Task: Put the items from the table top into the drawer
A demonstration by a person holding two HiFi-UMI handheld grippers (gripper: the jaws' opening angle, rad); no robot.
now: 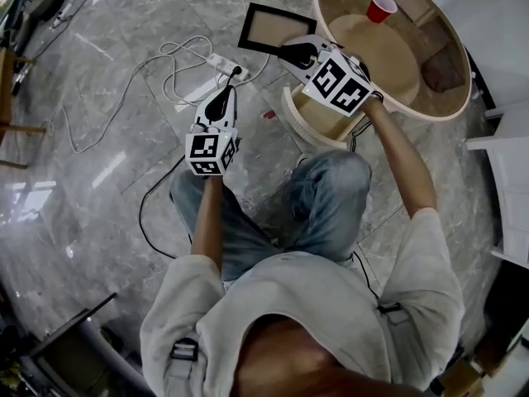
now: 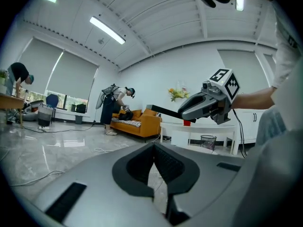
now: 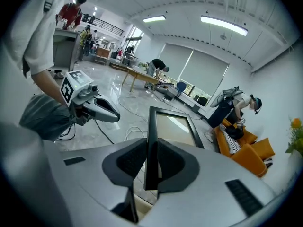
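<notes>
A black picture frame [image 1: 273, 28] with a beige panel hangs in the air beside the round table [image 1: 459, 98]. My right gripper [image 1: 302, 54] is shut on its near edge. In the right gripper view the frame [image 3: 173, 126] stands edge-on between the pads [image 3: 135, 157] of the right gripper [image 3: 150, 148]. A pale open drawer [image 1: 318, 122] shows below the table's rim, under that hand. A red cup [image 1: 381, 7] stands on the table top. My left gripper [image 1: 223, 98] hovers over the floor to the left, shut and holding nothing; its pads [image 2: 165, 160] meet at the tip.
White cables and a power strip [image 1: 219, 60] lie on the marble floor. A brown object [image 1: 442, 64] sits on the table's right side. White furniture [image 1: 504, 139] stands at the right. An orange sofa [image 2: 137, 122], a waste bin [image 2: 207, 142] and several people show further off.
</notes>
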